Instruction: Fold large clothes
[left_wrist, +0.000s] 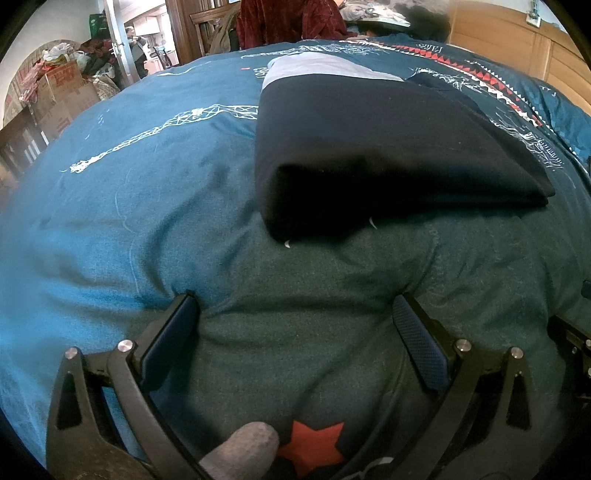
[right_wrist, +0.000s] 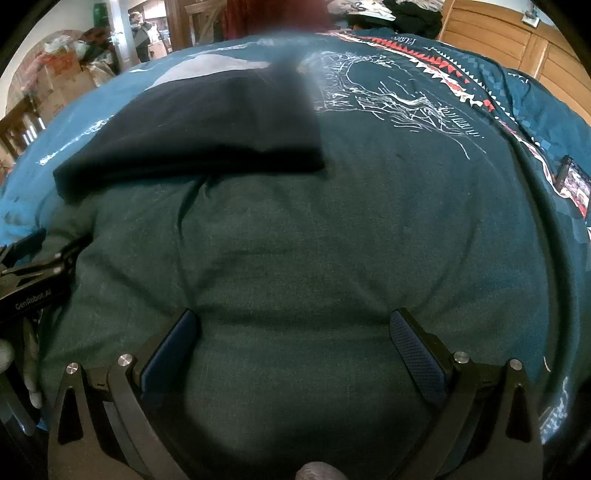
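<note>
On the teal patterned bed cover (left_wrist: 110, 206), a folded black-and-grey garment (left_wrist: 369, 147) lay finished while the dark green cloth (right_wrist: 295, 258) spread nearer looked unfolded, both the left gripper (left_wrist: 295, 321) and right gripper (right_wrist: 295, 332) wide, pressing into it.

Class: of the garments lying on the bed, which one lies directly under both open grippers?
The dark green garment; the folded black one lies farther off, on the bedspread.
</note>
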